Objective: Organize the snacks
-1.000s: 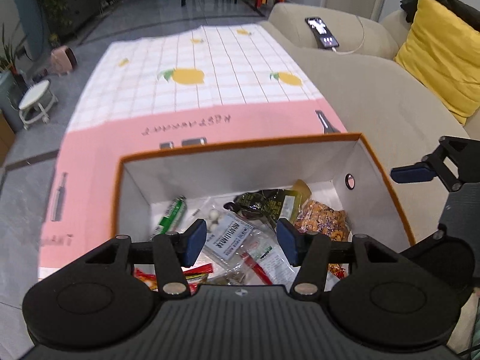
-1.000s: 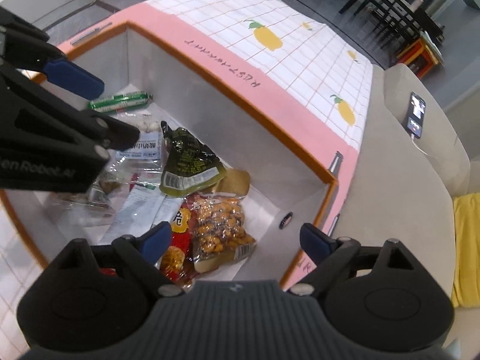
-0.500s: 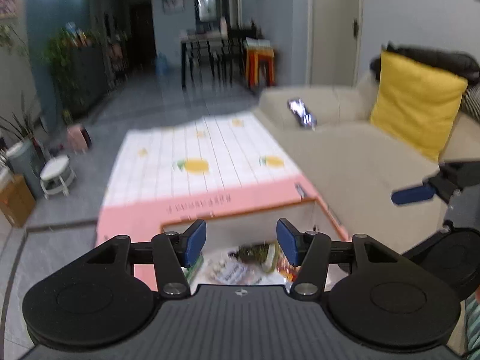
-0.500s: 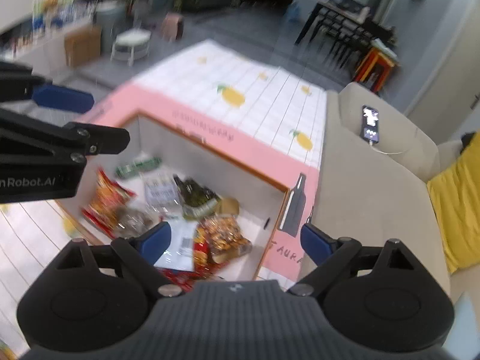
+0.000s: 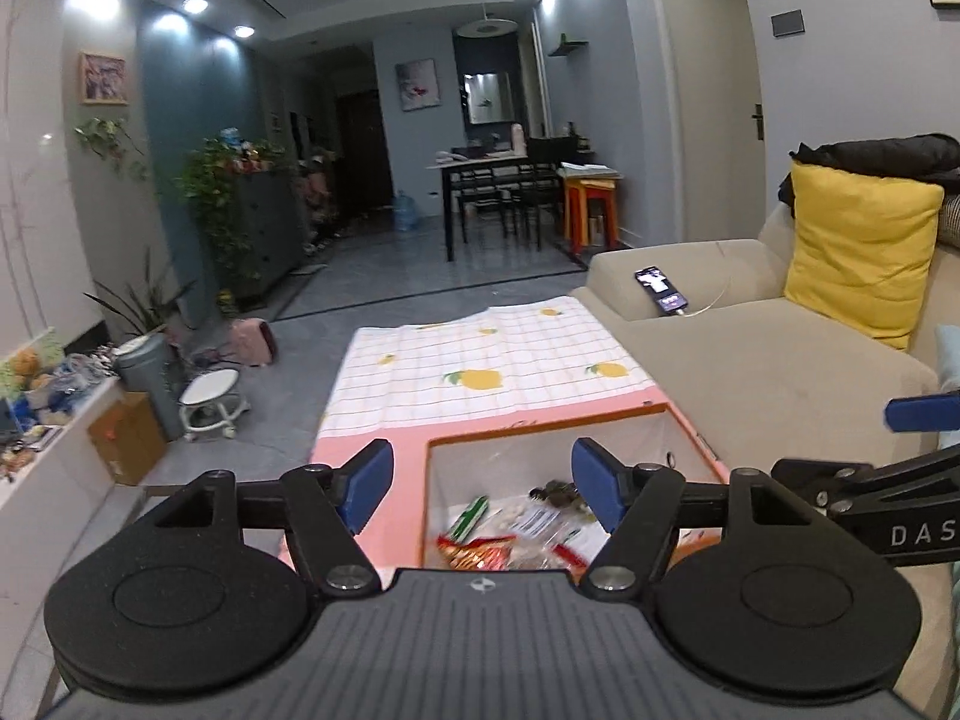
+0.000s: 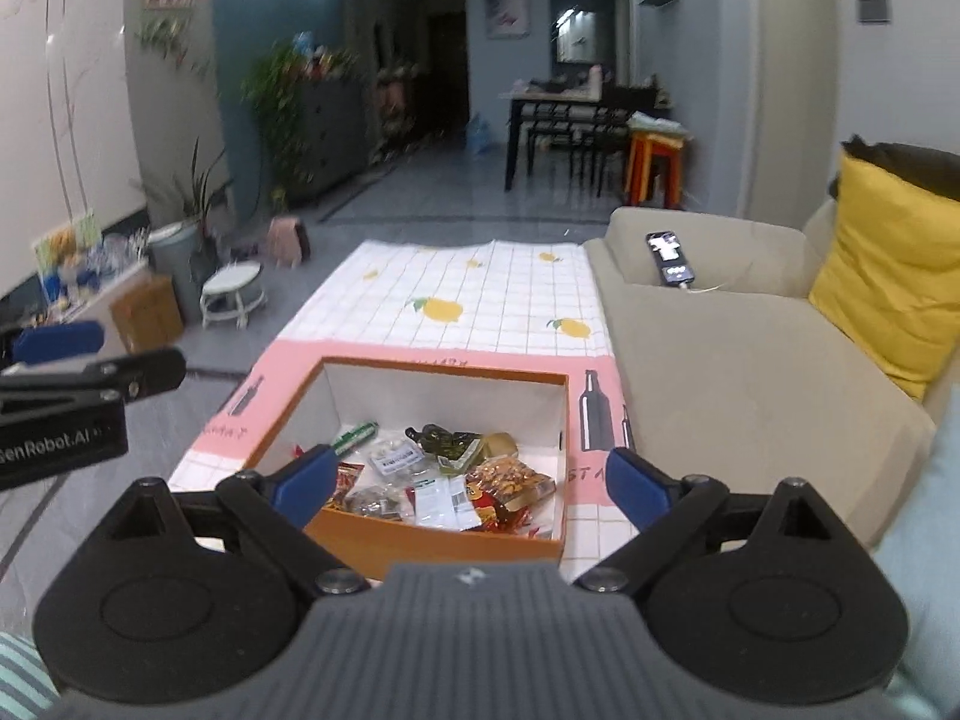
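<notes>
Orange-walled box [image 6: 420, 546] on the table [image 6: 480, 294], white inside, heaped with snack packets [image 6: 444, 474] — green stick pack [image 6: 354, 437] at the far left, dark olive pouch [image 6: 444, 439] in the middle, bag of peanuts [image 6: 510, 477] to the right, red wrappers along the near wall. Checked cloth with lemons [image 6: 441, 309] beyond the box, pink border around it. Left gripper [image 5: 483, 489] held above the box's near left side, fingers [image 5: 366, 483] spreading wider at this moment, nothing between them. Right gripper [image 6: 468, 483] also raised over the box, fingers [image 6: 633, 486] released and wide apart, empty. Beige sofa [image 6: 738, 360] just beside the table, phone [image 6: 669, 258] on its arm, yellow cushion [image 6: 888, 276] behind.
</notes>
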Demonstrator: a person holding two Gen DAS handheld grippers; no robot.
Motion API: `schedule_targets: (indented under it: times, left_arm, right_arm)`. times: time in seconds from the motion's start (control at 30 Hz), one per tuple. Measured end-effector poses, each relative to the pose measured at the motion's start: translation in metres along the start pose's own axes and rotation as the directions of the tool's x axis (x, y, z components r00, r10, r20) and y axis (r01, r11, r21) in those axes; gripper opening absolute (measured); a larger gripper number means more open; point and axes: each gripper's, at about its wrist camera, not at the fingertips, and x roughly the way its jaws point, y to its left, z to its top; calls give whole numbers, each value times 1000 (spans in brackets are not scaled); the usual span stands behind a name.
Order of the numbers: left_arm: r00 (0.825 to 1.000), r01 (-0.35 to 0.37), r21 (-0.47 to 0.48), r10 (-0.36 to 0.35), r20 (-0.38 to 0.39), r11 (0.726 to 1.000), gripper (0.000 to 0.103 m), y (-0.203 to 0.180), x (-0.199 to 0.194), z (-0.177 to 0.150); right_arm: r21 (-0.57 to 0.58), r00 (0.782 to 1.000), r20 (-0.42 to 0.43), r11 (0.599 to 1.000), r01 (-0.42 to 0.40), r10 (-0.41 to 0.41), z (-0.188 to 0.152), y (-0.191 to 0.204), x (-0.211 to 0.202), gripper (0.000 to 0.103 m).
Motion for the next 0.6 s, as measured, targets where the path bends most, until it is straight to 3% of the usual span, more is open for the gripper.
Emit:
schedule_targets:
  times: [0.33,0.6]
  left_arm:
    - [995,-36,-95,27,-92,995,84,8,-2,-44]
    - [986,-38,-91,22,-163,995,85,7,10,-69]
  right_arm:
    - [54,987,119,993,103,-109,-53,25,-27,93]
    - [57,992,70,993,100,-104,-73,28,-2,93]
